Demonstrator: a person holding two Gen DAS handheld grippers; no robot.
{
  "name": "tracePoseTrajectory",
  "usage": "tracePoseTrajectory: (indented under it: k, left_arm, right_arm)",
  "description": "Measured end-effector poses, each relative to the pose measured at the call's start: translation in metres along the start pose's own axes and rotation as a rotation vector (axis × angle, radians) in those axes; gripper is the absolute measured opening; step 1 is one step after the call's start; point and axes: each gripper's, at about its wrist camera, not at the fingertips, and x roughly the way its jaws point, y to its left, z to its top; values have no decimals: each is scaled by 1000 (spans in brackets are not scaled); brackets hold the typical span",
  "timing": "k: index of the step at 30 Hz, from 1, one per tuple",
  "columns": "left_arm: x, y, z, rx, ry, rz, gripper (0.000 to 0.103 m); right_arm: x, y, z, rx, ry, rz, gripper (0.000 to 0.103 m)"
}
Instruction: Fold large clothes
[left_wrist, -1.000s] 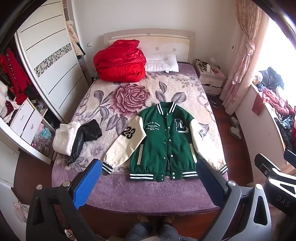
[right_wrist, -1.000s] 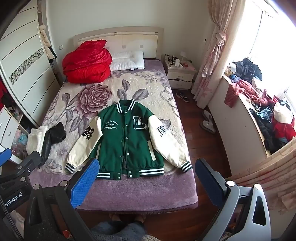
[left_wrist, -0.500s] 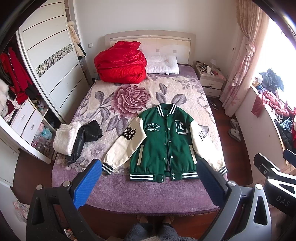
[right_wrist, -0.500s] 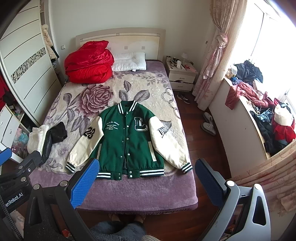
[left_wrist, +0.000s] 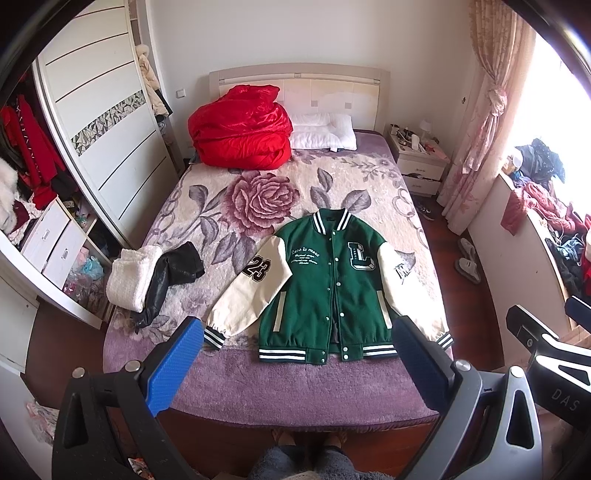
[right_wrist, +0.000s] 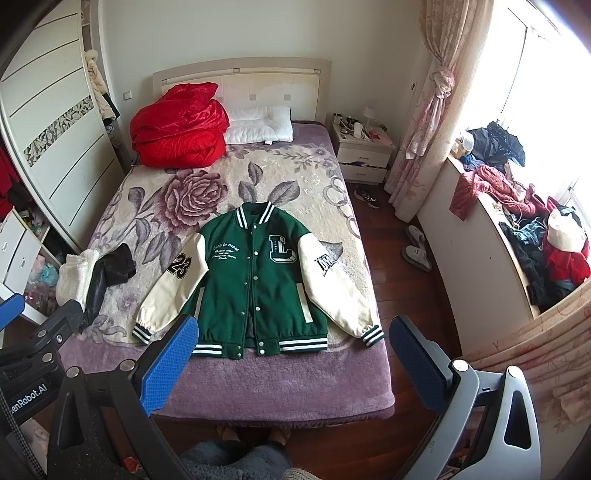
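Folding not begun: green jacket (left_wrist: 328, 284) flat on bed (left_wrist: 295, 384), both jaws open, empty. Next: grasp a sleeve.

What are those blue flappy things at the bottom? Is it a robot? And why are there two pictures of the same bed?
No robot: a person holds a grabbing tool in each hand. The blue things are each tool's two fingers, spread wide open and holding nothing. A small camera sits on each one, so you get two pictures: one from the left tool, one from the right tool. Both look at the bed. On it a green jacket with cream sleeves lies flat, waiting to be folded. There is also a red quilt, a pillow and a small clothes pile.
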Motion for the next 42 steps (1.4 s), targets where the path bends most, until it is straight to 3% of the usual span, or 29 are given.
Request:
tracePoseTrajectory:
  k: [42]
  left_arm:
    - [-2,3,1,2,-18,5,103]
  right_arm:
    - [-21,10,16,-3,-5,7,103]
